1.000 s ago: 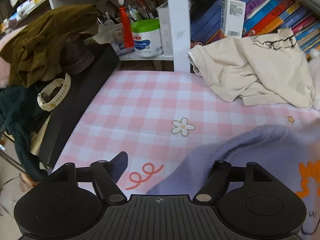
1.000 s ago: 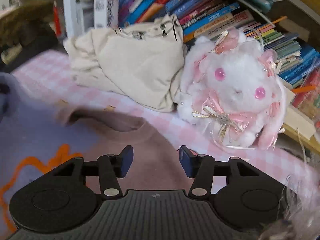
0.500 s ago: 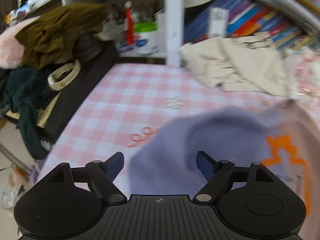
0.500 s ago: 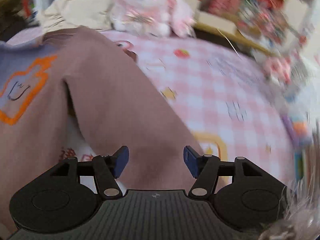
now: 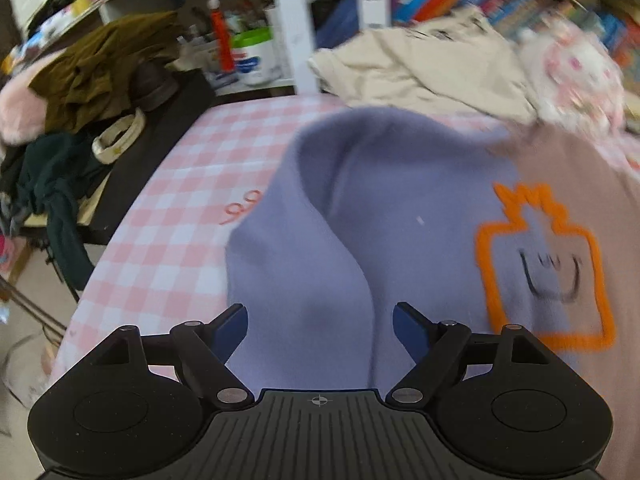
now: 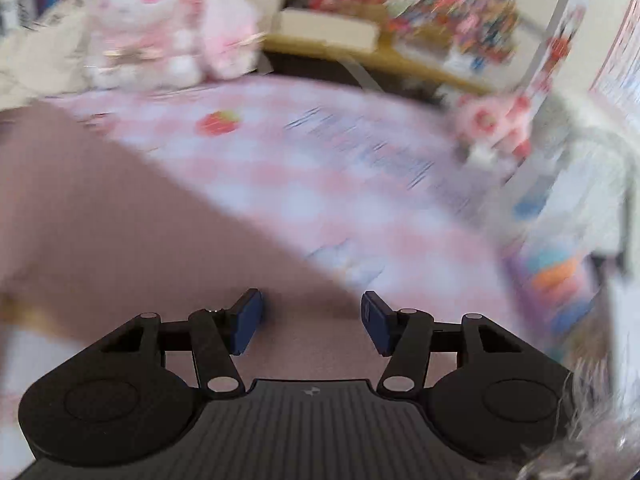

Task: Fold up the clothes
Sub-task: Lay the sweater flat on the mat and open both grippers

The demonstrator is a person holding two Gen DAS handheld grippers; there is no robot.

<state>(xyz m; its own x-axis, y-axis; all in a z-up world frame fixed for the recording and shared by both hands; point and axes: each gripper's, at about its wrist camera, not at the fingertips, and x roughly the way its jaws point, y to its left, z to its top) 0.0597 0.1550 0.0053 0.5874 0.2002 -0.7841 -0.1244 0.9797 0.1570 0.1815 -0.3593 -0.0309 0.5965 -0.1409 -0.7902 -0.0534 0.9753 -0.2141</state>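
A two-tone sweater lies on the pink checked tablecloth (image 5: 160,240). Its lilac half (image 5: 380,208) fills the middle of the left wrist view, with an orange outlined face print (image 5: 544,264) at the right and its dusty-pink half (image 5: 592,184) beyond. My left gripper (image 5: 320,328) is open and empty, just above the lilac sleeve fold. In the right wrist view, the pink half (image 6: 120,220) spreads across the left and bottom. My right gripper (image 6: 312,320) is open and empty over the pink fabric's edge. The right view is motion-blurred.
A cream garment (image 5: 420,68) lies crumpled at the table's back by the bookshelf. A white and pink plush rabbit (image 6: 160,28) sits beside it. Olive and dark clothes (image 5: 92,72) are piled on a black stand at the left. A white jar (image 5: 252,56) stands behind.
Both grippers have pulled back and swung: the left now looks down the lilac sleeve, the right has turned rightward away from the plush toward the table's right end. Both stayed open.
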